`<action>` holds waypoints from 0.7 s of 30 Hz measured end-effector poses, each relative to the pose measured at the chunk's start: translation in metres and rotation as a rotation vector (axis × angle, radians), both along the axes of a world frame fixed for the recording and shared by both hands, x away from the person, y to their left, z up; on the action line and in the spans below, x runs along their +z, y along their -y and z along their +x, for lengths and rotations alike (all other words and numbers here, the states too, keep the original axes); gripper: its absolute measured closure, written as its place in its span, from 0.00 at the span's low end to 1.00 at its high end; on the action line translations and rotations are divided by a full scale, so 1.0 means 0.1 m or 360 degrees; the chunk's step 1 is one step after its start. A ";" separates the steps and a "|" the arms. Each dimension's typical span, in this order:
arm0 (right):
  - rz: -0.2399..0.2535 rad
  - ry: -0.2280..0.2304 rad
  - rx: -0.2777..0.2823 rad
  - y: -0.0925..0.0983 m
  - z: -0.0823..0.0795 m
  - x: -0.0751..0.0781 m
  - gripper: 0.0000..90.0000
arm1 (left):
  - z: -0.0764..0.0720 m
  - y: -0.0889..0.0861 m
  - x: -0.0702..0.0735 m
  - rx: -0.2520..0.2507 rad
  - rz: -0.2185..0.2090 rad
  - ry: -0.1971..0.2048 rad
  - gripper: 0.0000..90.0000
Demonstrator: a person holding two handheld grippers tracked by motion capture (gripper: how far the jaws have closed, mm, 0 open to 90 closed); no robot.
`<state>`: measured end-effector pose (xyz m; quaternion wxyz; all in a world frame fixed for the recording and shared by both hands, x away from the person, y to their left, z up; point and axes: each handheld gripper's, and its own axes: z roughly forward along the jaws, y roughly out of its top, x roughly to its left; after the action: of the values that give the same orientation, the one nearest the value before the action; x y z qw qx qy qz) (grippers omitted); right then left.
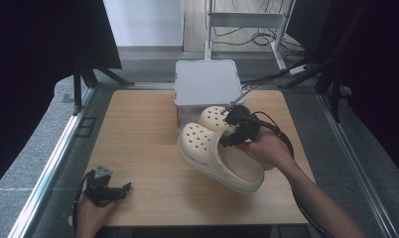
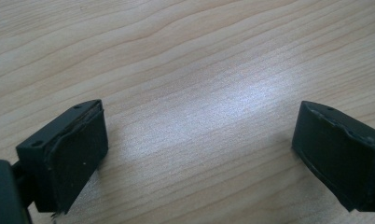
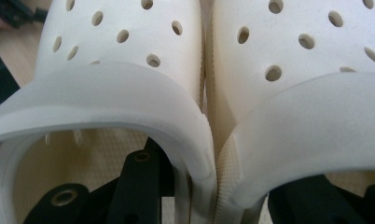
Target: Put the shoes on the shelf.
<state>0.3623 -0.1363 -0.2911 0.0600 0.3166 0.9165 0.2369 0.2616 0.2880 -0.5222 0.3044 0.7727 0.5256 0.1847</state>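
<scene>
Cream clogs (image 3: 204, 93) — pinched in right claw (image 1: 235, 130)

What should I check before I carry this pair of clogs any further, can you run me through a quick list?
1. Right gripper clamps both clogs by their inner walls, one jaw inside each: ok.
2. Clogs pressed side by side: ok.
3. Pair lifted off the table: cannot tell.
4. White box behind the clogs has its lid on, no opening to drop them in: not ok.
5. Left gripper open, parked on the table's near left: ok.
</scene>
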 end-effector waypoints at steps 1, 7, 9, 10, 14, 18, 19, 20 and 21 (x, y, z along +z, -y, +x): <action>0.0004 0.0005 -0.0006 0.01 0.02 0.04 0.72 | 0.00 0.00 0.00 0.0000 0.0000 0.0000 0.04; 0.0012 0.0043 -0.0085 -0.02 0.18 0.22 0.73 | 0.00 0.00 0.00 0.0001 0.0000 0.0000 0.04; 0.0006 0.0056 -0.0117 -0.05 0.25 0.25 0.73 | 0.00 0.00 0.00 0.0001 -0.0001 0.0000 0.04; 0.0009 0.0059 -0.0135 -0.06 0.30 0.27 0.73 | 0.00 0.00 0.00 0.0001 -0.0001 0.0000 0.04; 0.0020 0.0059 -0.0212 -0.12 0.47 0.32 0.73 | 0.00 0.00 0.00 0.0001 -0.0001 0.0000 0.04; 0.0020 0.0056 -0.0310 -0.19 0.65 0.35 0.73 | 0.00 0.00 0.00 -0.0001 0.0001 0.0001 0.04; 0.0007 0.0062 -0.0332 -0.21 0.69 0.35 0.73 | 0.00 0.00 0.00 0.0000 0.0002 0.0003 0.04; -0.0001 0.0066 -0.0357 -0.23 0.74 0.35 0.73 | 0.00 0.00 0.00 0.0000 0.0001 0.0002 0.04; -0.0005 0.0072 -0.0383 -0.25 0.78 0.34 0.73 | 0.00 0.00 0.00 0.0000 0.0002 0.0003 0.04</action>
<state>0.4406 -0.1108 -0.2567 0.1092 0.4188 0.8706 0.2338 0.2617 0.2881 -0.5222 0.3046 0.7727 0.5251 0.1857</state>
